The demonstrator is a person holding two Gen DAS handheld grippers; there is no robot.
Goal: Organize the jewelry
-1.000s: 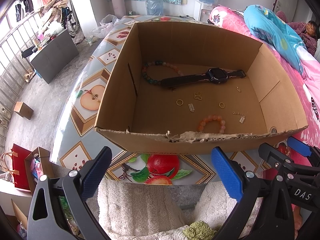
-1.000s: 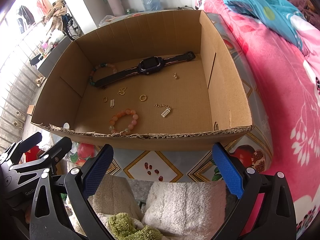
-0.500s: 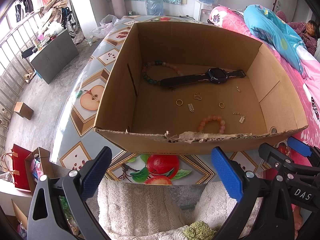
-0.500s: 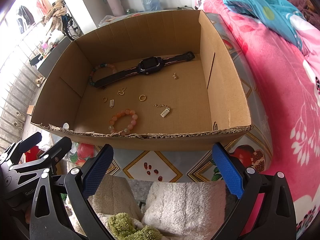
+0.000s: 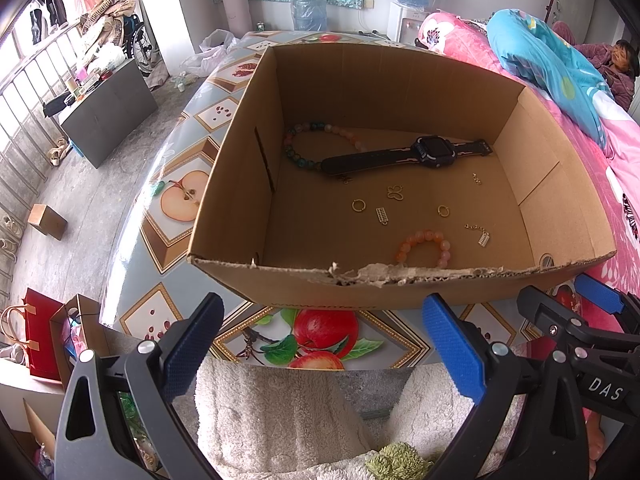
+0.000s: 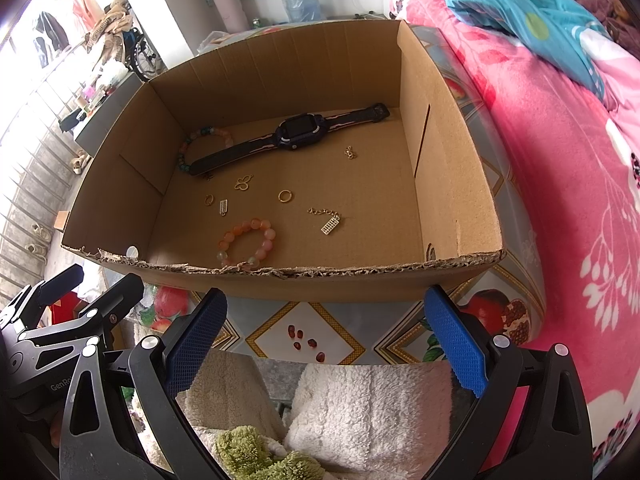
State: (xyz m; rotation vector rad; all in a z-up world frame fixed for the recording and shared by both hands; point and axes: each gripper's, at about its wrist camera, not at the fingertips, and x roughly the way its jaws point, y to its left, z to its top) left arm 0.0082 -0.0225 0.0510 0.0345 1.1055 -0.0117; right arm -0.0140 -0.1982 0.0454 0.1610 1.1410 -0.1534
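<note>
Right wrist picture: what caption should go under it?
Open right claw waits before a cardboard box holding a watch, bead bracelets and gold trinkets.

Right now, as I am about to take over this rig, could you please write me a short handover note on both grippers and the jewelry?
Left gripper: open, empty, held short of the box's near wall.
Right gripper: open, empty, likewise outside the box.
Everything lies loose on the floor of the open brown cardboard box: black wristwatch at the back, its strap over the green and pink bead bracelet; orange bead bracelet nearest you; two gold rings and several small gold charms between them.
Done: nothing gripped or sorted that I can see.
Left: the whole job; the orange bracelet looks like the easiest first pick.
</note>
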